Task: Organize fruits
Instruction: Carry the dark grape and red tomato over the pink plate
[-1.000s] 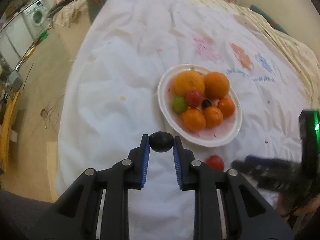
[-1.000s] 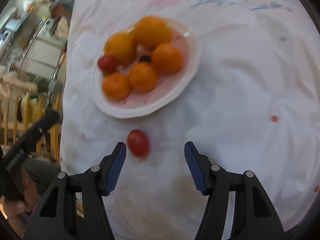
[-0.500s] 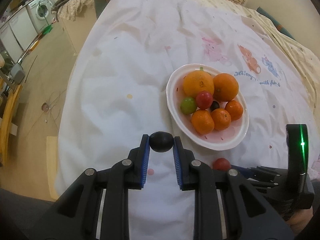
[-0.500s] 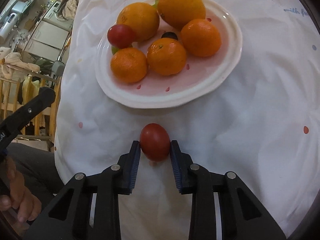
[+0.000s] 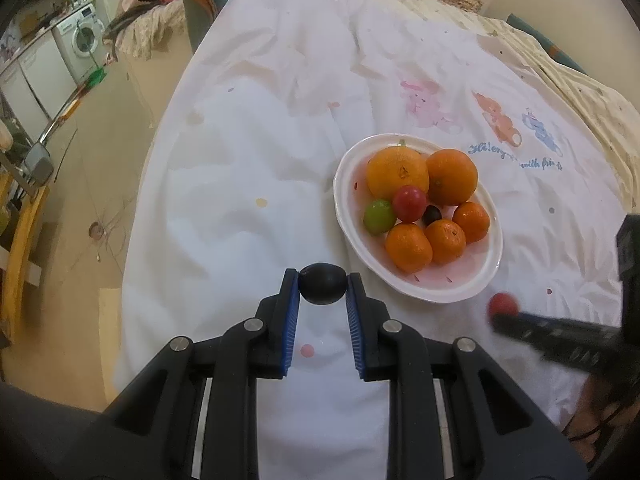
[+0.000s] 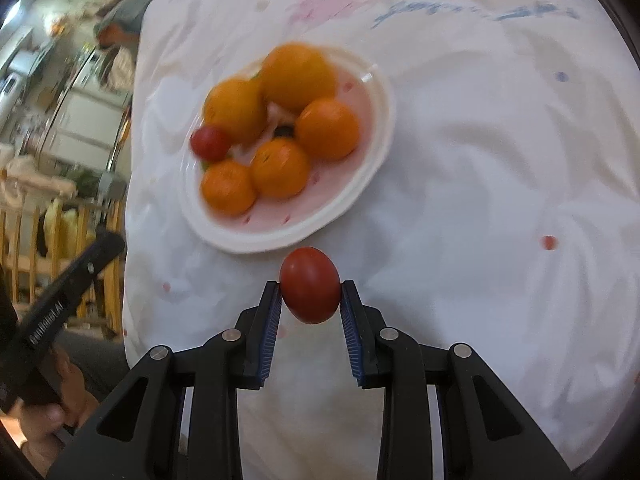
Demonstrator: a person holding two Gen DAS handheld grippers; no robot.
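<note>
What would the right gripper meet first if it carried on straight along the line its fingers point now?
Probably the near rim of the white plate, just beyond the red tomato that the right gripper holds. Depth is unclear, so it might meet the white cloth in front of the plate first.

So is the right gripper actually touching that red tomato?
Touching. The right wrist view shows the right gripper with both blue pads pressed against the sides of the red tomato.

Five oranges, two red tomatoes, one plate.
</note>
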